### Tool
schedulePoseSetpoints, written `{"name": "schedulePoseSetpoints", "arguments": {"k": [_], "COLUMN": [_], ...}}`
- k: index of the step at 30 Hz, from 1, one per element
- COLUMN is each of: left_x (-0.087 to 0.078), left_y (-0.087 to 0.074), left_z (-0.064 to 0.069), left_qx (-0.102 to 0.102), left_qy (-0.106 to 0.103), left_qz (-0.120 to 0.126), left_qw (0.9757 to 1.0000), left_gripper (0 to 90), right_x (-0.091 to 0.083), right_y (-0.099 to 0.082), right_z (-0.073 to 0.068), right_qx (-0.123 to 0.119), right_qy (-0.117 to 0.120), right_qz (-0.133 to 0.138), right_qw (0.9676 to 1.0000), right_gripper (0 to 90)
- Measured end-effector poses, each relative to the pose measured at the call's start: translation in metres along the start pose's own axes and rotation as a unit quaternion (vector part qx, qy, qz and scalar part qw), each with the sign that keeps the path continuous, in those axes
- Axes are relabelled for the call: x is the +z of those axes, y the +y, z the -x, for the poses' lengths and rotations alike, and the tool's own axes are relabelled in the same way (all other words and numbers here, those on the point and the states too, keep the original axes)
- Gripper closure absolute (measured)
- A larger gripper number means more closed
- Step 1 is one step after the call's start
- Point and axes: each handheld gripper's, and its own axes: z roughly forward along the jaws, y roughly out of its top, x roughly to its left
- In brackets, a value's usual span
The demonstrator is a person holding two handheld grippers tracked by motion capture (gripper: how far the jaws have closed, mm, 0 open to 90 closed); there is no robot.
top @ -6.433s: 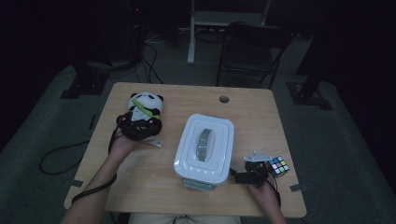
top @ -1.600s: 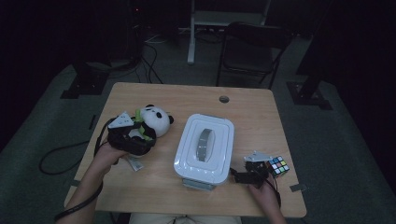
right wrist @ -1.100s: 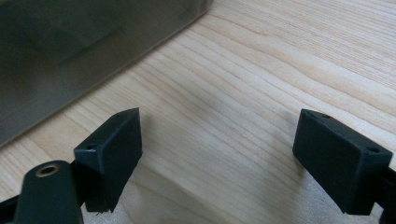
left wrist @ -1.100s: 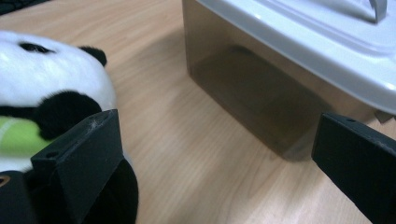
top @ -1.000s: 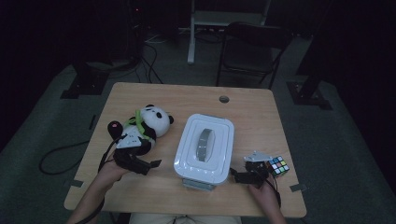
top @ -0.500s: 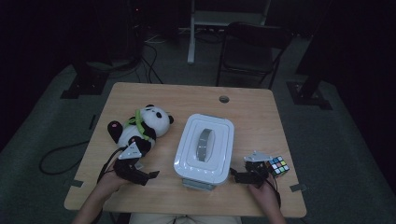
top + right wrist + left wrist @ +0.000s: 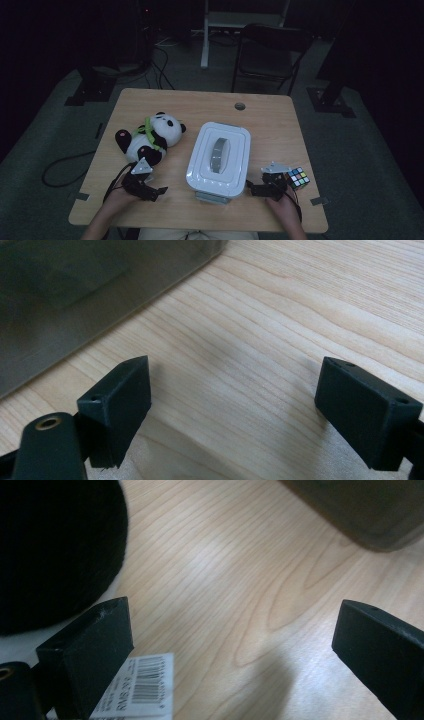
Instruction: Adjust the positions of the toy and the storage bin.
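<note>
High view: left tool rests on the tabletop, just below the panda plush; right tool sits between the white lidded box and a colour cube. Left gripper view: jaws spread wide, empty, a barcode tag beside one. Right gripper view: jaws spread over bare wood.

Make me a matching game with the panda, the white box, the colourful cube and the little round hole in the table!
Things:
1. panda
2. white box
3. cube
4. round hole

Places:
A. beside the right gripper
B. in the middle of the table, lid on
C. near the table's far edge
D. lying on the left side, just beyond the left gripper

Pairs: 1-D, 2-B, 3-A, 4-C
</note>
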Motion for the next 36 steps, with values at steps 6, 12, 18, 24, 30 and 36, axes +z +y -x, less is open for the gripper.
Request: {"name": "schedulePoseSetpoints", "arguments": {"k": [6,12,18,24,30,36], "left_x": [0.004,0.007,0.009,0.009,0.011,0.011], "left_y": [-0.007,-0.010,-0.012,-0.015,-0.014,-0.014], "left_z": [-0.002,-0.003,-0.001,-0.001,0.002,0.002], "left_qx": [-0.007,-0.015,-0.002,-0.004,-0.017,-0.018], "left_qy": [0.017,0.033,0.043,0.045,0.057,0.058], "left_qz": [-0.008,-0.019,-0.018,-0.002,-0.001,0.000], "left_qw": [0.9998,0.9992,0.9989,0.9990,0.9982,0.9982], "left_gripper": [3.6,3.5,3.2,2.6,2.6,2.6], "right_x": [0.000,0.000,0.000,0.001,0.001,0.001], "right_y": [0.000,0.000,0.000,0.000,0.000,0.001], "right_z": [-0.001,-0.001,-0.001,-0.001,0.000,0.000], "right_qx": [-0.002,-0.002,-0.002,-0.002,-0.003,-0.005], "right_qy": [0.000,0.000,0.000,0.000,0.001,0.003], "right_qz": [-0.002,-0.002,-0.002,-0.003,-0.003,-0.003], "right_qw": [1.0000,1.0000,1.0000,1.0000,1.0000,1.0000], "right_gripper": [12.9,12.8,12.7,12.5,12.5,12.4]}}
